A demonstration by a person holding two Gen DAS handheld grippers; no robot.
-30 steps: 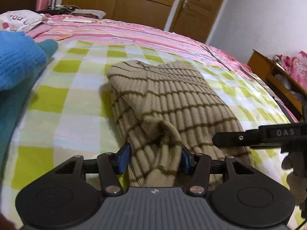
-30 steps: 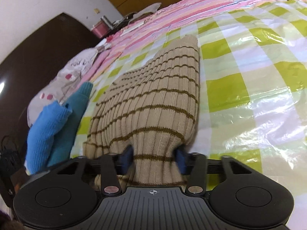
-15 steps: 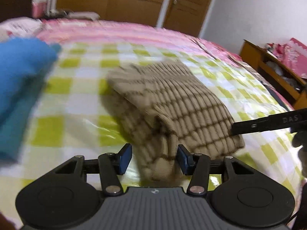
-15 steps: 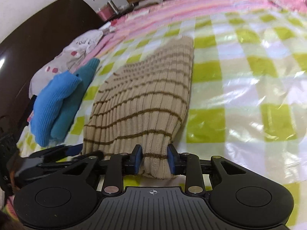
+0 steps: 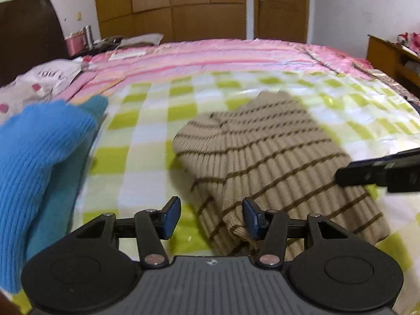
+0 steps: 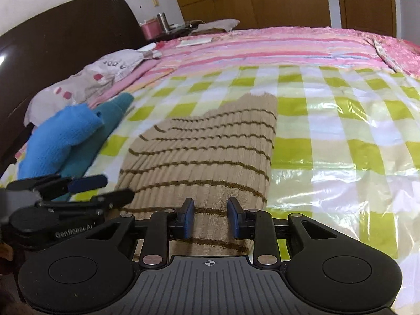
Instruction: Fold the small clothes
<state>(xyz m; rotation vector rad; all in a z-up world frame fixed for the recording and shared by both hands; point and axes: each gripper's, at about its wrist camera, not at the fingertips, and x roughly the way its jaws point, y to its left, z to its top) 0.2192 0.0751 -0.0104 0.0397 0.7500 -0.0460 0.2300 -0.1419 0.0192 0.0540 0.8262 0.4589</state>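
Note:
A folded beige knit garment with thin brown stripes lies on the green-checked sheet; it also shows in the right wrist view. My left gripper is open just off the garment's near left corner, its jaws wide and empty. My right gripper hovers over the garment's near edge with its jaws apart and nothing pinched between them. The left gripper also shows at the left of the right wrist view. The right gripper's finger pokes in at the right of the left wrist view.
A blue knit garment on a teal one lies left of the beige piece. A white spotted pillow and a dark headboard are beyond it. A wooden cabinet stands to the right.
Both grippers have let go of the beige garment and pulled back. The left one swung left, off the fabric. The garment now lies flat in its folded shape.

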